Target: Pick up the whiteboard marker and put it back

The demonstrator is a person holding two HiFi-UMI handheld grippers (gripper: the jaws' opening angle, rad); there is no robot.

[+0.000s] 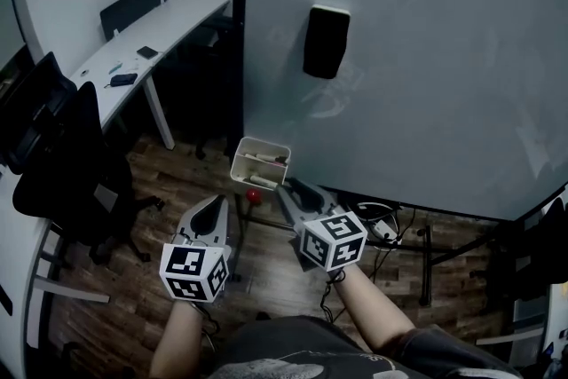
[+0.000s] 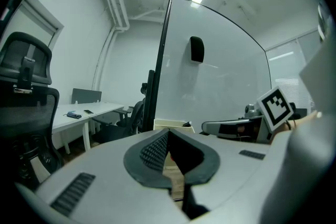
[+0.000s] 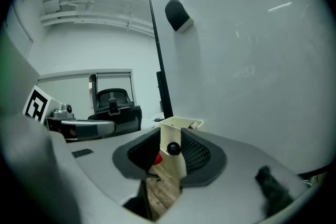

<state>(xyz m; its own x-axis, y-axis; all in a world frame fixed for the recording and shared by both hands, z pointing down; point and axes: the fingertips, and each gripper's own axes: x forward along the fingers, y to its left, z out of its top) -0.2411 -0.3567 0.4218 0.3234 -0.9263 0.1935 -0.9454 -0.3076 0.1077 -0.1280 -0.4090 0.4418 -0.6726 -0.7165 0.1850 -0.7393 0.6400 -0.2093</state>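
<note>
A small white tray [image 1: 259, 164] hangs at the whiteboard's [image 1: 426, 67] lower left corner, and markers [image 1: 264, 159] lie in it. My right gripper [image 1: 288, 189] points at the tray's right side, just short of it. In the right gripper view the right gripper [image 3: 170, 132] stands open, and the tray [image 3: 172, 134] with a round black end [image 3: 173, 148] shows through the gap; no pad presses on anything. My left gripper [image 1: 216, 205] hangs lower left of the tray, apart from it. In its own view the left gripper [image 2: 168, 132] has its pads meeting at the tip, with nothing between them.
A black eraser [image 1: 325, 41] sticks on the whiteboard. A red knob [image 1: 254, 196] sits below the tray. A white desk [image 1: 155, 35] and black office chairs [image 1: 62, 155] stand to the left. Cables and a power strip [image 1: 383, 229] lie on the wooden floor under the board.
</note>
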